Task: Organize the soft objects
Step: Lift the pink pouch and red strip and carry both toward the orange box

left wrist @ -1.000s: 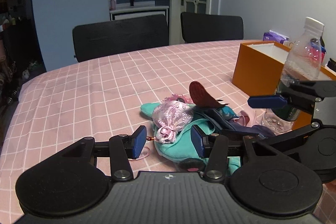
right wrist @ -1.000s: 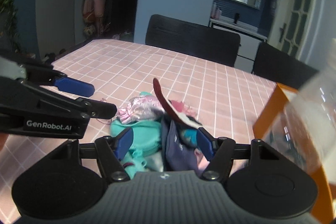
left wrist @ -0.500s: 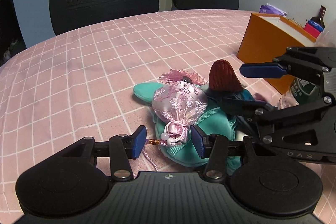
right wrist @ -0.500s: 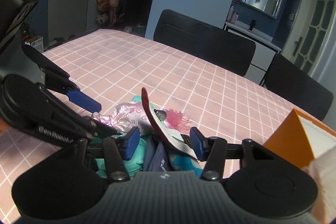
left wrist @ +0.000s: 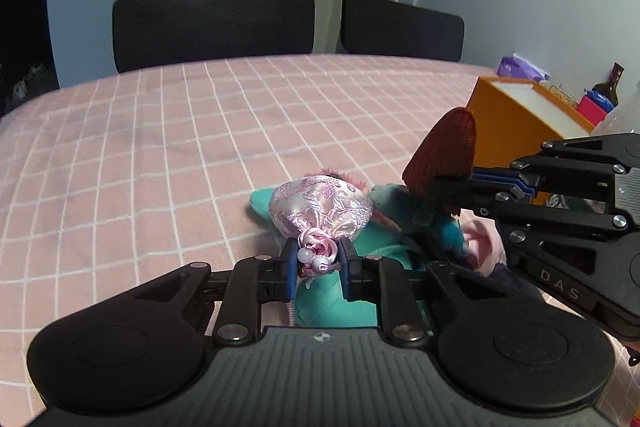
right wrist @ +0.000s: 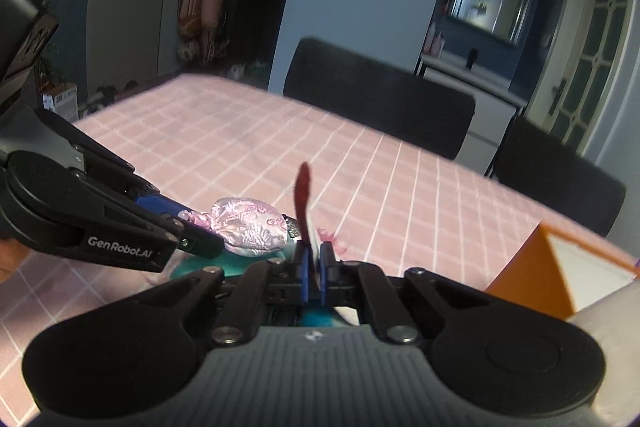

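Note:
A pink satin pouch point(left wrist: 320, 207) lies on a teal soft item point(left wrist: 360, 303) in a small heap on the pink checked tablecloth. My left gripper point(left wrist: 319, 263) has its jaws closing on the pouch's tied, beaded neck, and both pads touch it. The right wrist view shows the same left gripper point(right wrist: 188, 227) at the pouch point(right wrist: 252, 227). My right gripper point(right wrist: 314, 275) is shut on the lower edge of a dark red flat fabric piece point(right wrist: 303, 195), which stands upright. From the left wrist view, that red piece point(left wrist: 444, 151) rises over the right gripper point(left wrist: 440, 187). More soft items under the heap are partly hidden.
An open orange box point(left wrist: 504, 123) stands to the right of the heap, also visible as the orange box point(right wrist: 532, 275) at right. Two black chairs point(left wrist: 212, 27) stand at the table's far edge. A dark bottle point(left wrist: 608, 87) and a purple packet point(left wrist: 520, 67) sit behind the box.
Both grippers went from open to closed: the left around the pouch's neck, the right on the red piece. The left gripper moved in closer to the pouch.

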A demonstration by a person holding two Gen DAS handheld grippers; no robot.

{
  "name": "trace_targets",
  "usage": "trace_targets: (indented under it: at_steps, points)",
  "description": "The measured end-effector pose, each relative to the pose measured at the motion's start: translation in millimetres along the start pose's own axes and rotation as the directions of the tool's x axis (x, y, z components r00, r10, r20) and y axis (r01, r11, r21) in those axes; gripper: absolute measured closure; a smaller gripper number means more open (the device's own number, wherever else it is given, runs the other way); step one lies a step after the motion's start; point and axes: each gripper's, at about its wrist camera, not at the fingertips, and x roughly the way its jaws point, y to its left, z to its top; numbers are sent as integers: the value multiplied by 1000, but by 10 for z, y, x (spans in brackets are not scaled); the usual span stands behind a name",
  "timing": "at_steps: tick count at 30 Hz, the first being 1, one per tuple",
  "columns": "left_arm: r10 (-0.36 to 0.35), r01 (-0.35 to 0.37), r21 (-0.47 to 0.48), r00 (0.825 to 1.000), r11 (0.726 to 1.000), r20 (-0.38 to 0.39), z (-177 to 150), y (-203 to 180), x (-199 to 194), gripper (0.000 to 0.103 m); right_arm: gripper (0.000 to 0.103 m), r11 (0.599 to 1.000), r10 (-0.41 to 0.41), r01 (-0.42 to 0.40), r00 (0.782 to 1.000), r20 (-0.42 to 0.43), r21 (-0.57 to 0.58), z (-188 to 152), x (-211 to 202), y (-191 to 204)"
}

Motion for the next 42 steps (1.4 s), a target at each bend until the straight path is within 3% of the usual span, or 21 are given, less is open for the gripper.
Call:
trace_targets:
  at_steps: [12,18,24,36,42]
  points:
    - [92,-92,-1,991,996,92,95,-248,-575,82,103,999,36,-38,997,63,28,101,-482,34]
    - [100,-100,1,990,995,100,-48,-362,-808,82,103,988,134,-138,989,61,75,56,-806,47]
    - [67,-67,3,993,998,95,-264,-503,-1007,81,103,960,244,-243,970,12,136,-138,-1076,11]
    - [-31,31,-2,999,1000,40,-859,-979,-1207,81,103,947,234,-219,972,-38,235,-791,-1568,-56]
    - [-80,80,20,997,997,18,-978,-1209,-1289,81,103,946,201,-175,977,-73,272,-1043,-1843,-246]
